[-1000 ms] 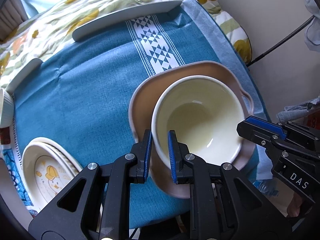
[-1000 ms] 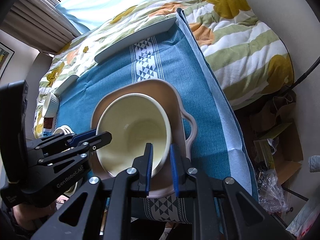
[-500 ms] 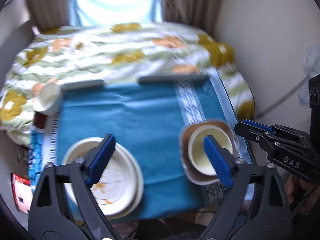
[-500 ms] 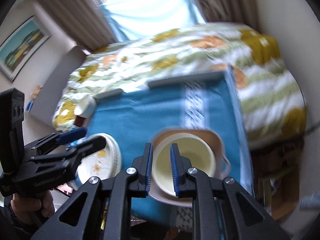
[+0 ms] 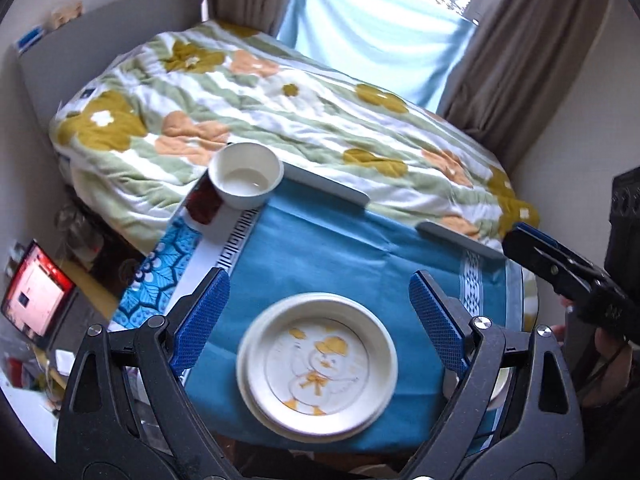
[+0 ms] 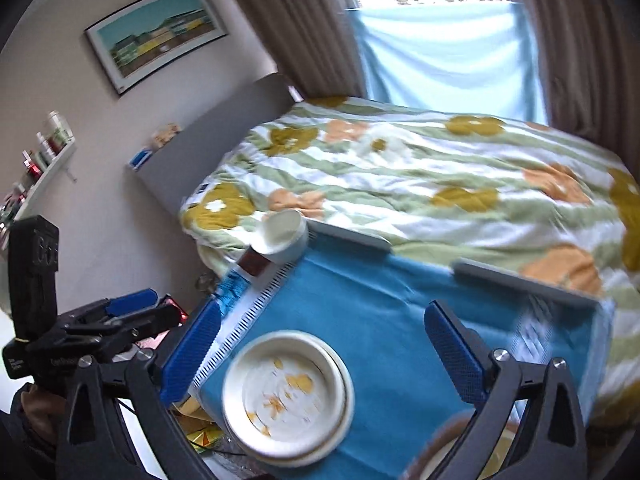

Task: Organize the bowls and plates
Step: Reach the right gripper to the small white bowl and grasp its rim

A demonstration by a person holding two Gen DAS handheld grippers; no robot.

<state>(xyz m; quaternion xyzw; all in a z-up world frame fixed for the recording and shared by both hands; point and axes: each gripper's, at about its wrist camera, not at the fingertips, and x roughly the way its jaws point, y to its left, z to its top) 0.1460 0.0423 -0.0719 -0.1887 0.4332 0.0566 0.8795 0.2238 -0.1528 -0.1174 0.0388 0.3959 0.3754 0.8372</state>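
Jaws on your left hand-held gripper [image 5: 318, 316] and right hand-held gripper [image 6: 320, 350] have swung wide and empty since releasing the cream bowl; the duck plates [image 5: 318, 366] now sit between them on the table [image 5: 320, 256].

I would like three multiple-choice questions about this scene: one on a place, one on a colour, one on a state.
1. Where does the small white bowl stand?
A. far left corner of the table
B. on the duck plate
C. on the bed

2. What colour is the tablecloth?
A. red
B. blue
C. grey

3. How is the left gripper?
A. shut on a plate
B. shut, holding nothing
C. open

Answers: 1 A, it sits beyond the duck plate, at the cloth's edge; 2 B, plain blue fabric; 3 C, its fingers are wide apart.
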